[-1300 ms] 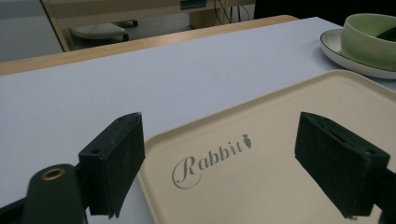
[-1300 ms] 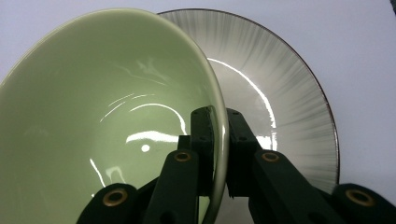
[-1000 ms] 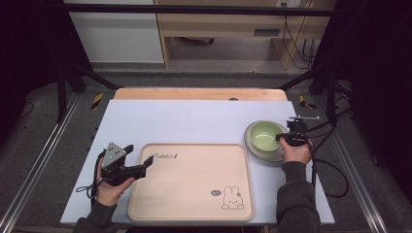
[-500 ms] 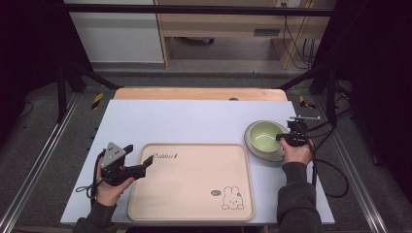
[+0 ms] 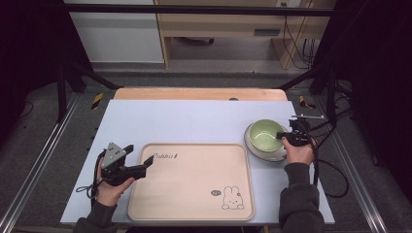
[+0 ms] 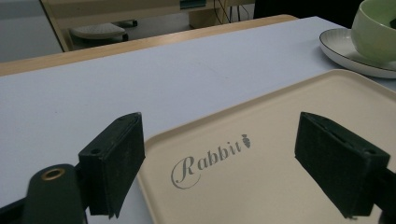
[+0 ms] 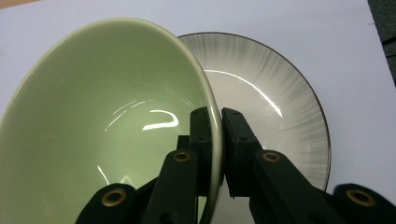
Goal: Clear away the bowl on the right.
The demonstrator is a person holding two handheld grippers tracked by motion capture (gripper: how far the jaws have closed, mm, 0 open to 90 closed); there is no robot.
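Fingers (image 7: 233, 154) of right gripper (image 7: 215, 154) pinched tight on rim of pale green ceramic bowl (image 7: 102, 121), tilted up off white saucer (image 7: 275, 116). Left gripper (image 6: 219, 163) jaws wide apart, holding nothing, over corner of beige plastic tray (image 6: 280, 186). Grasp made; bowl not yet on tray, transfer apparently remains

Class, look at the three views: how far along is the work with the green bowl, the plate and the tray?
Done: the right gripper has clamped the rim of the pale green ceramic bowl, which tilts over the round white plate with a dark rim.
In hand: that grip; the left gripper waits open at the beige rabbit-printed tray.
Left, probably: carrying the bowl to the tray, which holds no dishes.
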